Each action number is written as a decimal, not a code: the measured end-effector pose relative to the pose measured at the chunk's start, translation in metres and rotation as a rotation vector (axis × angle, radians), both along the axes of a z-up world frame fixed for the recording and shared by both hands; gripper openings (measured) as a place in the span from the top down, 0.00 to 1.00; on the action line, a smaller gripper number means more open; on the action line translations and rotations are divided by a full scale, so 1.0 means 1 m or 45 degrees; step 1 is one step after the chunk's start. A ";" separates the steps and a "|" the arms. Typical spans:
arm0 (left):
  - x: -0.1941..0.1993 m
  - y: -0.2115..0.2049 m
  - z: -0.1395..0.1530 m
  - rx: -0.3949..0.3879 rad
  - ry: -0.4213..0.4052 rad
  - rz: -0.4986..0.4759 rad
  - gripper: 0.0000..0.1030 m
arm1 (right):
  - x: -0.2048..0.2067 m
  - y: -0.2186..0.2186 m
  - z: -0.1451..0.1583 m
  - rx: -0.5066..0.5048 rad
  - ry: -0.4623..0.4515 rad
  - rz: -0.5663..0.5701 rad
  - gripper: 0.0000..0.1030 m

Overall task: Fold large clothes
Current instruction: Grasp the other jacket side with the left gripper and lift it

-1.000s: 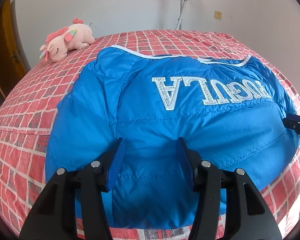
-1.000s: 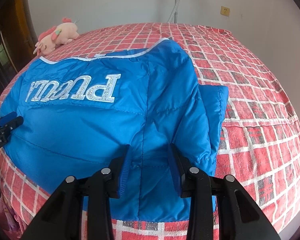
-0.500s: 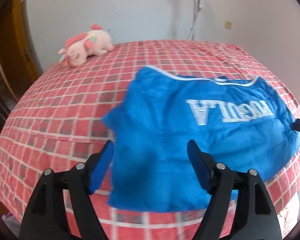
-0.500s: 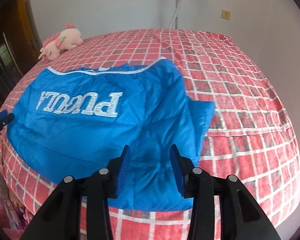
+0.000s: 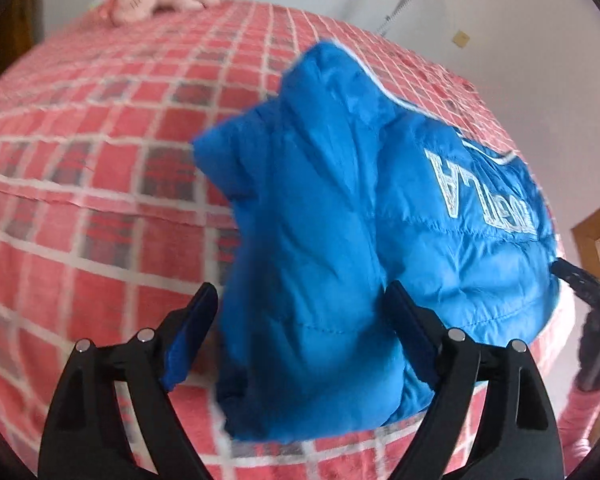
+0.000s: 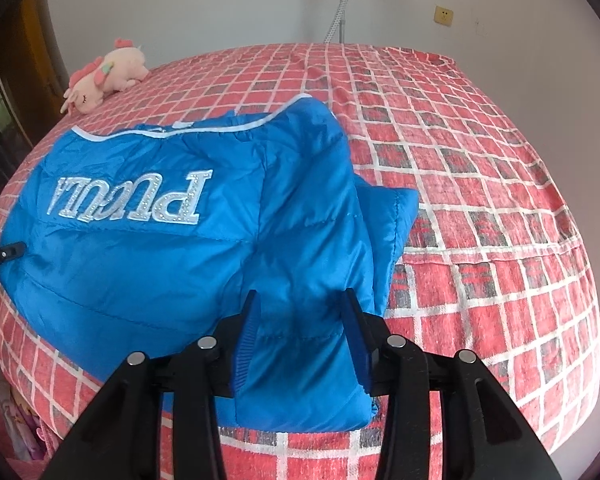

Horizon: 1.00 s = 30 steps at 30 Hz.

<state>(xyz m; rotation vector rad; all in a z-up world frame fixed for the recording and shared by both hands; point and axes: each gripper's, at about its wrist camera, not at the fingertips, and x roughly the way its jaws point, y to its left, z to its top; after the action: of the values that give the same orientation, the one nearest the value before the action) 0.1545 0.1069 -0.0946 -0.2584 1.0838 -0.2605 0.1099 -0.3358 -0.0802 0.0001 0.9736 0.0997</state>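
jacket: one blue puffer jacket (image 6: 172,264) is lying on the bed (image 6: 480,168), back side up, with silver lettering showing upside down; white trim is running along its far edge.
jacket position: it is sitting on the near half of the bed, its near hem close to the mattress edge; one sleeve is folding over the body on the right side in the right wrist view.
count: 1 jacket, 2 grippers, 1 plush toy, 1 bed.
left gripper (image 5: 300,332): fingers are standing wide apart, a bunched blue fold of the jacket (image 5: 320,260) is sitting between them; cannot tell whether either pad is touching the fabric, the view is motion-blurred.
right gripper (image 6: 302,344): fingers are spread, straddling the near hem by the folded sleeve; fabric is lying between the pads, not being pinched.
cross views: each gripper's tip is showing at the far edge of the jacket in the other's view.
plush toy (image 6: 104,76): pink, lying at the far left corner of the bed, well apart from the jacket.
bed cover: red checked with white lines.
wall (image 6: 220,0): white, a socket is showing at upper right.
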 end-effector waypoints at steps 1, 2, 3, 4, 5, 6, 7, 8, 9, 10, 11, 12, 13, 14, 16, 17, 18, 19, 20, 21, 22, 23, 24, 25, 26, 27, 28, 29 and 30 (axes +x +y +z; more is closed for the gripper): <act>0.002 -0.001 -0.004 -0.008 0.003 -0.007 0.15 | 0.000 0.000 -0.001 -0.001 0.002 -0.002 0.58; 0.003 -0.002 -0.006 -0.015 0.001 -0.007 0.15 | 0.001 0.001 -0.002 -0.002 0.006 -0.004 0.58; 0.003 -0.003 -0.007 -0.030 -0.002 -0.005 0.16 | 0.001 0.001 -0.002 -0.004 0.008 -0.005 0.58; 0.003 -0.003 -0.007 -0.038 -0.004 -0.004 0.18 | 0.002 0.001 -0.003 -0.008 0.011 -0.007 0.58; 0.003 -0.004 -0.007 -0.049 -0.009 -0.012 0.24 | 0.003 0.002 -0.004 -0.011 0.013 -0.008 0.58; 0.002 -0.004 -0.005 -0.053 -0.014 -0.019 0.31 | 0.003 0.002 -0.004 -0.014 0.016 -0.009 0.58; 0.000 -0.005 -0.003 -0.051 -0.024 -0.020 0.36 | 0.004 0.002 -0.003 -0.015 0.019 -0.011 0.58; -0.002 -0.006 0.001 -0.052 -0.032 -0.017 0.45 | 0.005 0.002 -0.003 -0.015 0.023 -0.013 0.58; -0.005 -0.007 0.005 -0.056 -0.039 -0.008 0.54 | 0.005 0.002 -0.003 -0.015 0.025 -0.015 0.58; -0.007 -0.006 0.009 -0.055 -0.048 -0.003 0.57 | 0.006 0.002 -0.003 -0.015 0.029 -0.019 0.58; -0.007 -0.008 0.012 -0.050 -0.058 -0.003 0.62 | 0.007 0.002 -0.004 -0.018 0.033 -0.023 0.58; -0.008 -0.010 0.015 -0.036 -0.073 -0.005 0.63 | 0.008 0.003 -0.005 -0.028 0.037 -0.024 0.58; -0.007 -0.010 0.014 -0.031 -0.074 -0.008 0.63 | 0.009 0.004 -0.007 -0.037 0.041 -0.023 0.58; -0.006 -0.010 0.011 -0.029 -0.070 -0.011 0.63 | 0.010 0.005 -0.011 -0.045 0.045 -0.024 0.58; -0.005 -0.009 0.005 -0.054 -0.057 -0.008 0.63 | 0.013 0.005 -0.019 -0.047 0.046 -0.029 0.58; -0.005 -0.008 0.002 -0.070 -0.055 -0.005 0.63 | 0.014 0.005 -0.021 -0.036 0.042 -0.036 0.58; -0.006 -0.008 0.002 -0.073 -0.060 -0.004 0.63 | 0.014 0.003 -0.023 -0.021 0.039 -0.044 0.58; -0.007 -0.007 0.001 -0.072 -0.064 -0.002 0.63 | 0.013 0.002 -0.023 -0.012 0.037 -0.048 0.58; -0.008 -0.007 0.001 -0.071 -0.067 0.001 0.63 | 0.013 0.001 -0.023 -0.007 0.036 -0.049 0.58; -0.009 -0.008 0.002 -0.075 -0.069 0.007 0.63 | 0.013 0.001 -0.023 -0.005 0.035 -0.050 0.58; -0.010 -0.005 0.002 -0.083 -0.068 0.011 0.64 | 0.013 0.002 -0.023 -0.007 0.036 -0.051 0.58; -0.009 -0.003 0.003 -0.094 -0.068 0.017 0.65 | 0.013 0.002 -0.021 -0.009 0.036 -0.051 0.58; -0.010 -0.002 0.005 -0.111 -0.074 0.027 0.66 | 0.012 0.001 -0.018 -0.005 0.035 -0.050 0.58; -0.010 -0.001 0.008 -0.118 -0.079 0.033 0.67 | 0.011 0.000 -0.014 0.004 0.031 -0.048 0.58; -0.012 -0.002 0.011 -0.119 -0.089 0.038 0.69 | 0.010 -0.001 -0.011 0.011 0.027 -0.044 0.58; -0.013 -0.003 0.016 -0.115 -0.099 0.041 0.70 | 0.008 -0.003 -0.005 0.021 0.018 -0.039 0.58; -0.015 -0.006 0.022 -0.103 -0.114 0.045 0.70 | 0.004 -0.006 0.002 0.032 0.003 -0.037 0.58; -0.016 -0.008 0.028 -0.093 -0.128 0.049 0.71 | 0.001 -0.008 0.007 0.034 -0.012 -0.040 0.58; -0.017 -0.012 0.036 -0.081 -0.147 0.053 0.72 | -0.003 -0.012 0.015 0.029 -0.032 -0.048 0.58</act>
<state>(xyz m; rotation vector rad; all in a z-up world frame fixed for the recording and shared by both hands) 0.1370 0.0948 -0.0586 -0.3186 0.9563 -0.2698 0.1070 -0.3481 -0.0655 0.0381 0.9469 0.0762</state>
